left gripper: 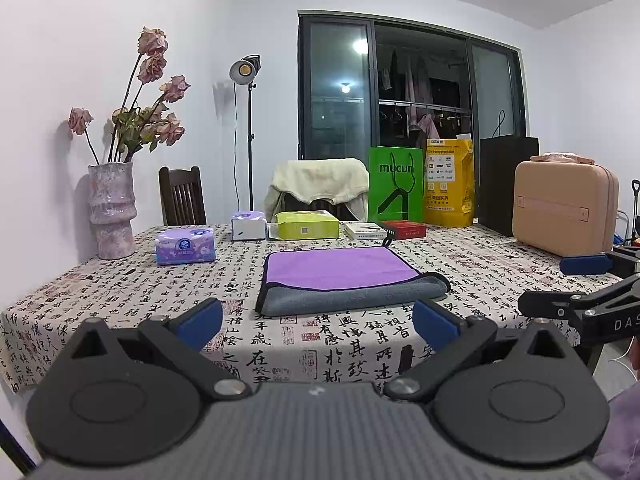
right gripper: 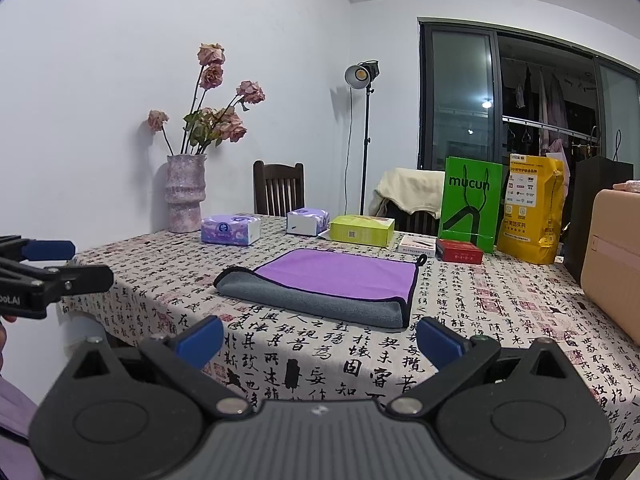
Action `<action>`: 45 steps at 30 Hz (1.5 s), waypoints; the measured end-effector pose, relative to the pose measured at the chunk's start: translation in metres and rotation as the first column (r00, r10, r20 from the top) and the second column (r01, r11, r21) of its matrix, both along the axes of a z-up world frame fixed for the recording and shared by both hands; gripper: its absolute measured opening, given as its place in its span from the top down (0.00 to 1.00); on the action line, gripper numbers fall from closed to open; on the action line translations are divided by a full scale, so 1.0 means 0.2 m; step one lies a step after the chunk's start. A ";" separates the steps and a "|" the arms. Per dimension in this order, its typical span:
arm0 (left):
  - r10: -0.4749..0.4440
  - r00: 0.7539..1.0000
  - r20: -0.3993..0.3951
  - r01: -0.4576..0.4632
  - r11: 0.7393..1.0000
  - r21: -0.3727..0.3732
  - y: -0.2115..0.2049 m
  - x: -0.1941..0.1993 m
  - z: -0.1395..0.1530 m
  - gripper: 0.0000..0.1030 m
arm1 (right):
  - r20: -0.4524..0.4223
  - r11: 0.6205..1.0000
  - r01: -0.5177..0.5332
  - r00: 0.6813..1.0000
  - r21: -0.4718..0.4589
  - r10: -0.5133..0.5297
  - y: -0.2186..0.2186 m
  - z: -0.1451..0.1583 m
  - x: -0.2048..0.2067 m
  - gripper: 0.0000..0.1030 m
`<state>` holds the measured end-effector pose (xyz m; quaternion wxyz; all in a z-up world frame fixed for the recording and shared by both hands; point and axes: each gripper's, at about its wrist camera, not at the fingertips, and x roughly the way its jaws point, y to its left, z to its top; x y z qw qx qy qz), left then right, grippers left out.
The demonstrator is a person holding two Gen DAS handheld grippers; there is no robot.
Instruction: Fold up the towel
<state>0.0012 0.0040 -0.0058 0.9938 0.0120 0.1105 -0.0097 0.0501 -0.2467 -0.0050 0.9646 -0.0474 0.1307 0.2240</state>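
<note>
A: Where is the towel [left gripper: 340, 278]?

B: Flat on the table [left gripper: 120, 300] with the calligraphy-print cloth, near the middle. It lies folded, purple face up, with a grey layer showing along its near edge and a small loop at the far right corner.

A: And the tongs?

B: The left gripper [left gripper: 318, 322] is spread wide, blue pads apart, holding nothing, near the table's front edge and short of the towel. The right gripper [right gripper: 320, 340] is equally wide and empty, also short of the towel.

A: What surrounds the towel?

B: Along the far side, left to right: a vase [left gripper: 112, 210] of dried roses, a purple tissue pack [left gripper: 185, 246], a second tissue pack [left gripper: 249, 225], a lime box [left gripper: 308, 225], a white box [left gripper: 365, 231], a red box [left gripper: 403, 229]. Behind those stand a green bag [left gripper: 395, 190], a yellow bag [left gripper: 449, 182] and a black bag [left gripper: 508, 180]. A pink case [left gripper: 564, 208] sits at the far right. Nothing lies between either gripper and the towel.

A: Anything hard to read?

B: The case is cut off at the frame edge in the right wrist view, and the small print on the boxes is illegible. Each view catches only part of the other gripper at its edge.
</note>
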 end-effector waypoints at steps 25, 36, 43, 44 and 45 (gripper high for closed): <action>0.000 1.000 -0.001 0.000 1.000 0.000 0.00 0.00 0.00 0.00 | -0.002 1.000 0.006 1.000 -0.003 -0.006 0.01 0.01 -0.01 0.00; 0.000 1.000 -0.002 0.000 1.000 0.003 0.00 0.00 -0.01 0.00 | -0.006 1.000 0.007 1.000 -0.005 -0.007 0.01 0.00 0.00 0.00; -0.002 1.000 -0.023 0.002 1.000 -0.004 0.00 0.01 -0.03 0.00 | -0.012 1.000 0.010 1.000 0.002 -0.010 0.02 -0.01 0.00 0.00; -0.001 1.000 -0.026 0.001 1.000 -0.003 0.00 0.01 -0.03 0.00 | -0.018 1.000 0.013 1.000 0.002 -0.013 0.02 -0.02 0.01 0.00; 0.000 1.000 -0.029 0.000 1.000 -0.003 0.01 0.01 -0.03 0.00 | -0.023 1.000 0.014 1.000 0.002 -0.014 0.03 -0.03 0.01 0.00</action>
